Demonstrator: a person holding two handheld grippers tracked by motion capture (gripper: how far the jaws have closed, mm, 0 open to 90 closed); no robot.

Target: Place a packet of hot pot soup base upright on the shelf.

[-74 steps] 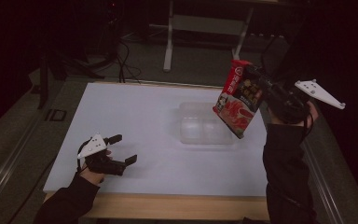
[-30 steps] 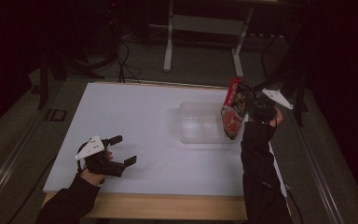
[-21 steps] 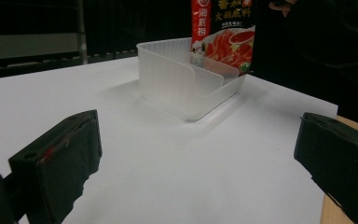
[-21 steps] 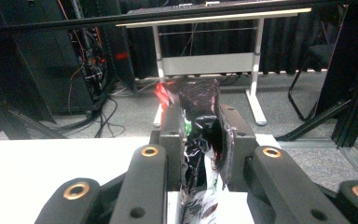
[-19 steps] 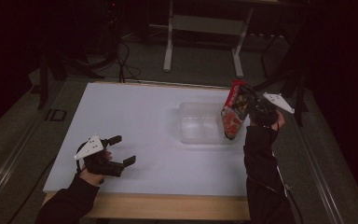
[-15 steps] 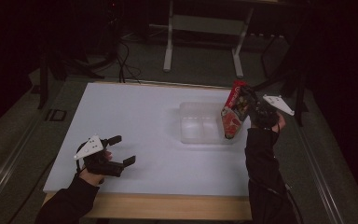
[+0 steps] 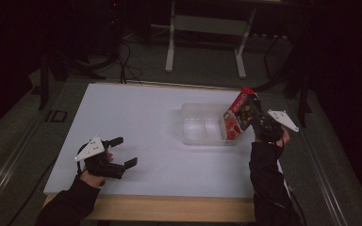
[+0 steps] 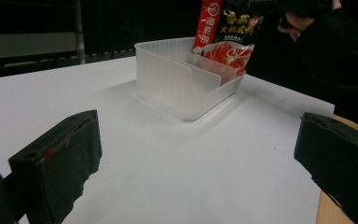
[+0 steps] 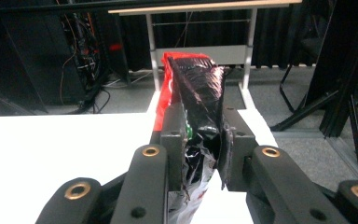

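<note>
Lowering into the clear bin (image 7: 202, 123): the red and black packet (image 7: 238, 115) has come down from well above the table's right edge and now stands tilted in the bin's right end, its bottom edge behind the wall. From the left gripper view, the packet (image 8: 226, 35) sits in the compartment beyond the inner divider; whether it touches the floor of the bin is unclear. The right gripper (image 7: 255, 117) is clamped on the packet's upper part, and the right gripper view has both jaws pressed flat against the crinkled film (image 9: 198, 107). The left gripper (image 7: 118, 153) rests on the white table (image 7: 136, 113) near the front left, well apart from the bin, jaws wide apart and holding nothing; it has not shifted over the last seconds. Judgement: placement is nearly done; release should follow once the packet settles, though it may tip against the wall.
</note>
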